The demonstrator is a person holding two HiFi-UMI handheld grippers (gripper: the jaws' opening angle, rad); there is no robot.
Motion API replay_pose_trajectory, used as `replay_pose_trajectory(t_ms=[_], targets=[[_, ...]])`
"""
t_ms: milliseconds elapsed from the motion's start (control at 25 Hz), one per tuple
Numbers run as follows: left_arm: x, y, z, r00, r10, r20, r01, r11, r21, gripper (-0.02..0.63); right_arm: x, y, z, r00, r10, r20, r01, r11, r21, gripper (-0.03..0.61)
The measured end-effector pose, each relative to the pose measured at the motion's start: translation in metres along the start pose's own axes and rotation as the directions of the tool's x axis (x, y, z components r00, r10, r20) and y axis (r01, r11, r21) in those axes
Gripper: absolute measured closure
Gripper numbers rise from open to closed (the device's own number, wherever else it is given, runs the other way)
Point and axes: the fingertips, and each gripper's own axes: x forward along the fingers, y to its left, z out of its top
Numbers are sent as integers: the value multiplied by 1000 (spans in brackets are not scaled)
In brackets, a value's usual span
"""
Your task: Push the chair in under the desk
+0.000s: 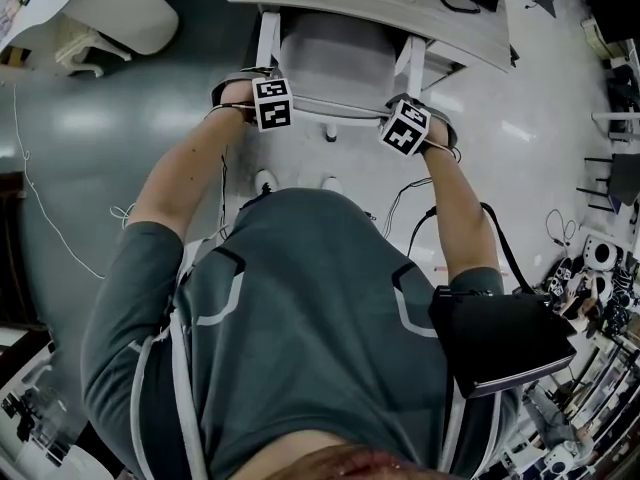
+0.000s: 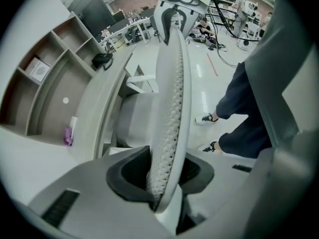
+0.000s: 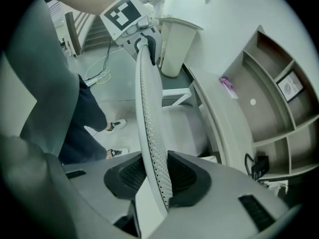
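A white mesh office chair stands in front of the light desk, its seat partly beneath the desk edge. My left gripper is shut on the left end of the backrest's top edge, and my right gripper is shut on the right end. In the left gripper view the backrest runs edge-on between the dark pads of my left gripper. The right gripper view shows the same backrest clamped in my right gripper, with the left gripper's marker cube at the far end.
The desk carries open shelf cubbies and a small purple item. A white bin stands at the desk's end. The person's shoes are just behind the chair. Cables trail on the floor, and clutter lies at right.
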Motion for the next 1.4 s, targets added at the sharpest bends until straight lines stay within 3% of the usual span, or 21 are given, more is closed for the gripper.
replay_pose_trajectory(t_ms=[720,1400], targets=[[17,74,-5,998,57,-15,-57,998,-18,485,14,-65,20,999,-41,24,41,999,15,445],[43,155,7,994,113,-8,-114,993,-25,485,35,-151,27,987,-151,52,151,989,0,436]])
